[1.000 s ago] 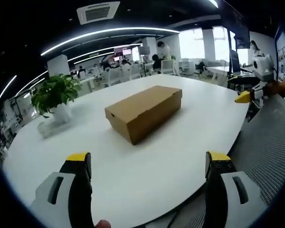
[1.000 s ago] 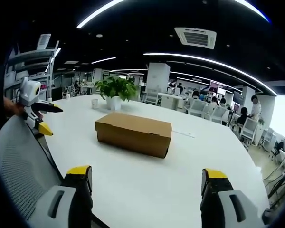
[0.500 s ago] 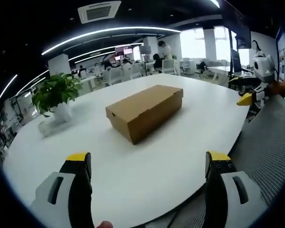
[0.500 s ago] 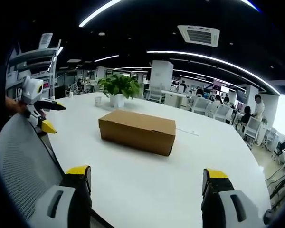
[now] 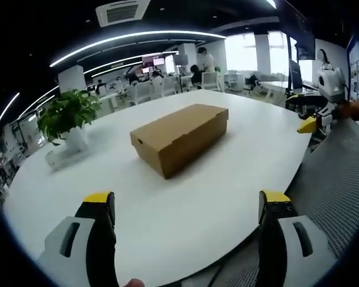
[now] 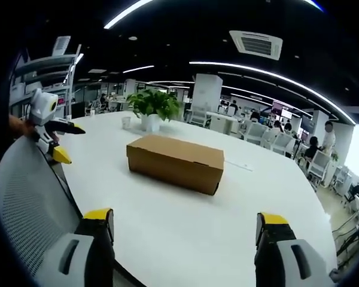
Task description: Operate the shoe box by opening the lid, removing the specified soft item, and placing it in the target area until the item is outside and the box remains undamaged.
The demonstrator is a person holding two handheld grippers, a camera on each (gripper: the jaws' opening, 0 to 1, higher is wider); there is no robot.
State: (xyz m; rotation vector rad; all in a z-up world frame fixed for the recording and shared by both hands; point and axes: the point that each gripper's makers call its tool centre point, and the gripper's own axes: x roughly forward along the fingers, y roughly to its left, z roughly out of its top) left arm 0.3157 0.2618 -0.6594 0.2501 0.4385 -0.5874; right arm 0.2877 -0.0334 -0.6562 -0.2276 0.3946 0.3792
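**Shoe box closed, both grippers standing off**

The shoe box [image 5: 179, 139] sits shut near the middle of the white counter [image 5: 185, 221], lid flush, with both grippers well short of it. The left gripper [image 5: 188, 206] has its fingers spread wide with nothing between them; so does the right gripper [image 6: 182, 224]. A potted plant [image 5: 66, 122] stands beyond the box on the left gripper's side, clear of the work.

The step in hand looks like the approach for opening the lid. To do it well, I would bring one gripper in to steady the base at a short end while the other catches the lid's lower edge on a long side and lifts gently (cardboard creases if pinched hard or pried at a corner). Come in level so the box does not slide on the smooth counter.

No brand, label or readable writing shows on the plain brown box
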